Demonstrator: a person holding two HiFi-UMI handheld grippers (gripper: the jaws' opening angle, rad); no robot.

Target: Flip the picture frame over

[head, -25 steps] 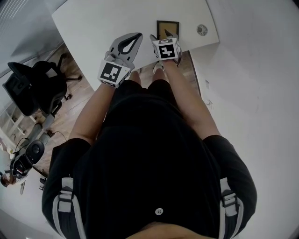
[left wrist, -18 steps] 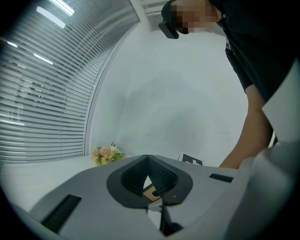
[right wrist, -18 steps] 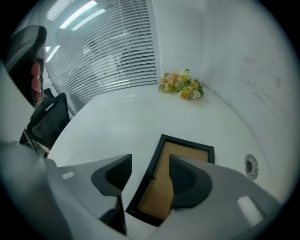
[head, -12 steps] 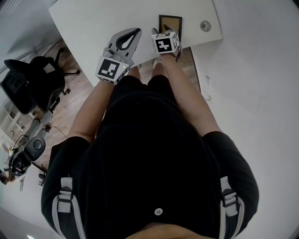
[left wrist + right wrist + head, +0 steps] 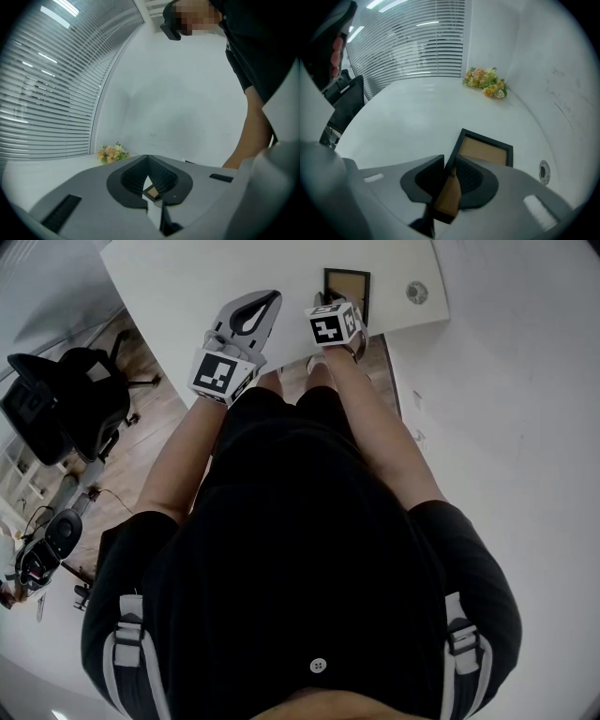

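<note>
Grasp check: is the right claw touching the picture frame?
Touching. Right gripper view: the right claw, whose jaws have just been closing, pinches the brown back stand of the picture frame.

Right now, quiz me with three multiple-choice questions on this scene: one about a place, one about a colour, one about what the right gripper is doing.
1. Where are the flowers?
A. On the table by the wall.
B. On the chair.
C. On the floor.

2. What colour is the border of the picture frame?
A. White.
B. Black.
C. Red.

3. The fingers of the right gripper are:
A. apart and empty.
B. holding the flowers.
C. closed on the frame's brown stand.

1 A: they sit at the table's far end against the wall.
2 B: a black rim surrounds the brown back.
3 C: the fingers have just been closing and now pinch the stand.
</note>
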